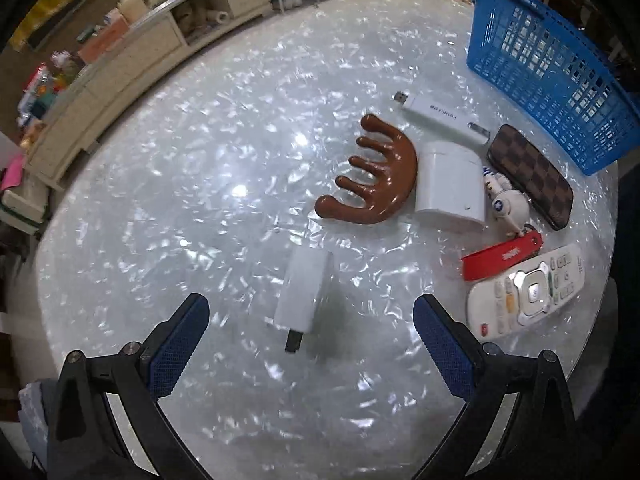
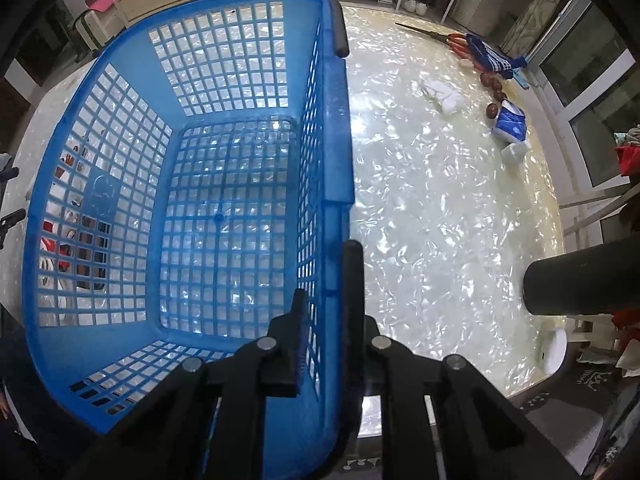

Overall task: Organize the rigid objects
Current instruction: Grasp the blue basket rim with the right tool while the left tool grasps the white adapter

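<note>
Pinching basket [image 2: 336, 208] wall, right gripper [image 2: 326, 276]; left gripper [image 1: 310, 332] spread over white adapter [image 1: 306, 288]; risks nudging it askew.

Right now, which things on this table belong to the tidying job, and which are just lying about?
Job:
blue plastic lattice basket
brown wooden wide-toothed comb
white plug adapter
white USB stick
white remote control
brown checkered case

Lying about:
crumpled white cloth
blue-and-white packet
cream shelf unit

Overhead glare on glossy table [image 1: 240, 191]; fisheye edges dark; slight motion blur.
</note>
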A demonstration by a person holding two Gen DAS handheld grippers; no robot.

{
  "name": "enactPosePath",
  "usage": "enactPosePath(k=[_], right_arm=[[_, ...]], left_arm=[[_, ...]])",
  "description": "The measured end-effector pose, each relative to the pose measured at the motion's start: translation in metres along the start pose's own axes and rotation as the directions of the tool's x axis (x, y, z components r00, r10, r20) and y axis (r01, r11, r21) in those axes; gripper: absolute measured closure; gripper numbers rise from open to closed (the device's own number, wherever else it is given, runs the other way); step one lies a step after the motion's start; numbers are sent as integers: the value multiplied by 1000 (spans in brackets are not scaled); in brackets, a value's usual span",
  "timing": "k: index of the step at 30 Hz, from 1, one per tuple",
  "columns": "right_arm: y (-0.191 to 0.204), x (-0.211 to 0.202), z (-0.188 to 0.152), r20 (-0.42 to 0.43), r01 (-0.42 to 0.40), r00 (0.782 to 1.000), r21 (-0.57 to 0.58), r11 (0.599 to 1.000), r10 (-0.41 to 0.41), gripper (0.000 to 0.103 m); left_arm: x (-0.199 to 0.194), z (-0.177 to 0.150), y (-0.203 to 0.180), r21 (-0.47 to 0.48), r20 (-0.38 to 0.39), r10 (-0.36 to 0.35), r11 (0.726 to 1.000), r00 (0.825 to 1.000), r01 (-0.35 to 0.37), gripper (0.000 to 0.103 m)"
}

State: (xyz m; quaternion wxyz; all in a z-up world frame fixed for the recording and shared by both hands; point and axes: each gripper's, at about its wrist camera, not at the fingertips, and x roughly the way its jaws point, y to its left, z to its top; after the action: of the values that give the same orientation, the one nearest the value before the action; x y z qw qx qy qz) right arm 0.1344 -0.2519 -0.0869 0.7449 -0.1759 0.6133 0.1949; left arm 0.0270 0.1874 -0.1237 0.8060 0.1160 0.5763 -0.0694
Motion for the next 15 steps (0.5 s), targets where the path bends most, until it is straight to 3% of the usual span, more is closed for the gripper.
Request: enactPosePath(k=[3, 9, 12, 15], right_arm=[[0, 1, 0, -1, 0, 1000, 1, 1000, 0, 90], [-1, 1, 2, -5, -7, 1000, 8, 1000, 7, 90], [0, 2, 2, -3, -4, 1000, 9, 1000, 4, 90], [0, 2, 2, -6, -2, 1000, 8, 1000, 2, 90]], left_arm=[[13, 2, 9, -4, 0, -26, 1000, 1000, 26, 4], [34, 3, 19, -11, -35, -71, 997, 997, 71, 24], [35, 4, 20, -17, -19, -106, 994, 994, 105, 36], [32, 4, 19, -20, -3, -121, 992, 993, 121, 56]])
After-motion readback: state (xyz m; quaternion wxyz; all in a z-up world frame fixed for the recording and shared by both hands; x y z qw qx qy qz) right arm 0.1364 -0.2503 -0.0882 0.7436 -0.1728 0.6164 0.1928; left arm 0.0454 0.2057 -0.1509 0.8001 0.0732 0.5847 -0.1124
